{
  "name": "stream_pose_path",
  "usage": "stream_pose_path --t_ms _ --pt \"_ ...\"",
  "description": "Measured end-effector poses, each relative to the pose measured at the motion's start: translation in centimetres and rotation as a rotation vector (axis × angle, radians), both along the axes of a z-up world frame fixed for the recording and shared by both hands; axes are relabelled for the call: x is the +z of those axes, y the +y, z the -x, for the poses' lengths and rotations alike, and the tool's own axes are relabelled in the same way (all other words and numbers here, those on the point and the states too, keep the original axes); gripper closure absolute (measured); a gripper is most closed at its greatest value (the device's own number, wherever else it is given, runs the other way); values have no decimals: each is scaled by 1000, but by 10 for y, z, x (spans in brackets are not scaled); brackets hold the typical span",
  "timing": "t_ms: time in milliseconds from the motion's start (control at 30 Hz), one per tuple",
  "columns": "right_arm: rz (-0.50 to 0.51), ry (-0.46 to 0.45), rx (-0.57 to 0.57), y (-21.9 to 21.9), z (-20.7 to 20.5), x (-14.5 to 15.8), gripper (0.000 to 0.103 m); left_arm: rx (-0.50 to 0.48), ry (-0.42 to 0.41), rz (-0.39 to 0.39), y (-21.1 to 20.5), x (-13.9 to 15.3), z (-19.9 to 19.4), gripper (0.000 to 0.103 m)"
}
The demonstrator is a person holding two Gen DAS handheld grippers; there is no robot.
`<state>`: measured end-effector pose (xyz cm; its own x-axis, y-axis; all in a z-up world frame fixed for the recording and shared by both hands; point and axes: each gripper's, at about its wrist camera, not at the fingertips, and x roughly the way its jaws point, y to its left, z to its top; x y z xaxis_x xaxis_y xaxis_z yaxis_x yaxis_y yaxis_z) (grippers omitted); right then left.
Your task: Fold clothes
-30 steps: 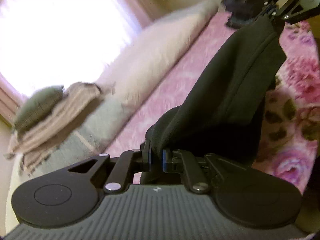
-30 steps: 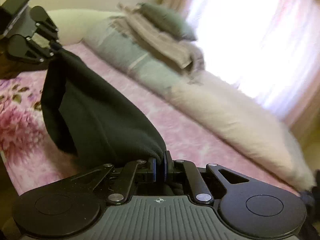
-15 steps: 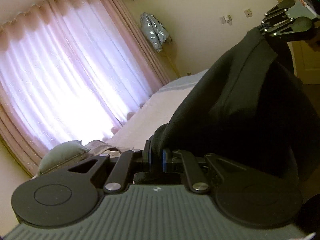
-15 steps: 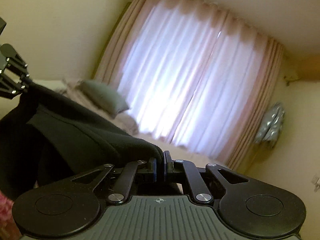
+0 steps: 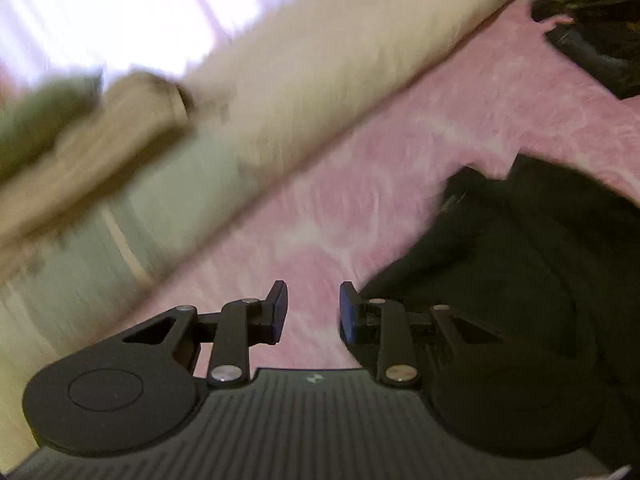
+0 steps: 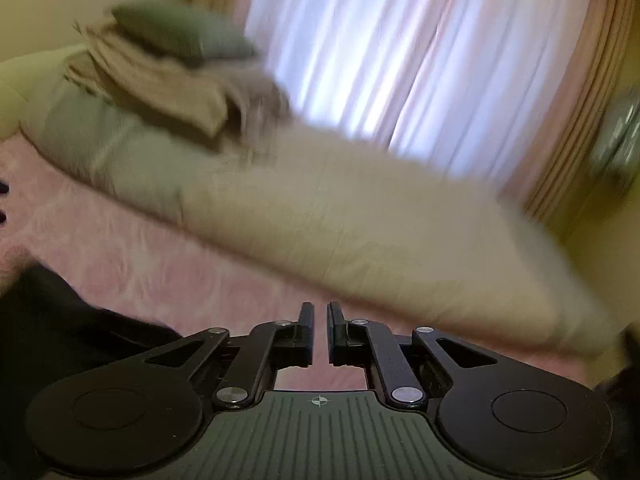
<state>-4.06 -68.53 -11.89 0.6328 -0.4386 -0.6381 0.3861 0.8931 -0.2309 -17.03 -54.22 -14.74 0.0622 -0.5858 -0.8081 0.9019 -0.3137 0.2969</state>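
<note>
A black garment [image 5: 520, 264] lies on the pink bedspread [image 5: 360, 168], to the right of my left gripper [image 5: 313, 306]. The left gripper is open and empty, with its right finger at the garment's edge. In the right wrist view the same black garment [image 6: 52, 320] lies at the lower left. My right gripper [image 6: 317, 318] is slightly open with nothing between its fingers, above the pink bedspread [image 6: 140, 256].
A long cream bolster [image 6: 380, 236] and a grey-green pillow [image 6: 120, 152] lie along the far side of the bed. Folded beige blankets [image 6: 160, 84] and a green cushion [image 6: 180, 32] sit on top. More dark clothes [image 5: 592, 32] lie at the far end. Curtains [image 6: 400, 60] hang behind.
Both grippers have let go of the black garment, which was held up between them and now lies on the bed. Both grippers have tipped down toward the bedspread.
</note>
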Motion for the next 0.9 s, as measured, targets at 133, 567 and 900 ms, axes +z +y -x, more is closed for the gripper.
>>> stream_pose_path --t_ms 133,567,900 --pt "-179 87 -16 0 33 -63 55 -12 75 -113 25 -39 18 63" --pt "-674 229 -152 69 80 -153 32 -615 -147 -193 128 -131 117 43" --pt "-531 267 -279 83 90 -135 103 -714 -64 -270 124 -126 89 101"
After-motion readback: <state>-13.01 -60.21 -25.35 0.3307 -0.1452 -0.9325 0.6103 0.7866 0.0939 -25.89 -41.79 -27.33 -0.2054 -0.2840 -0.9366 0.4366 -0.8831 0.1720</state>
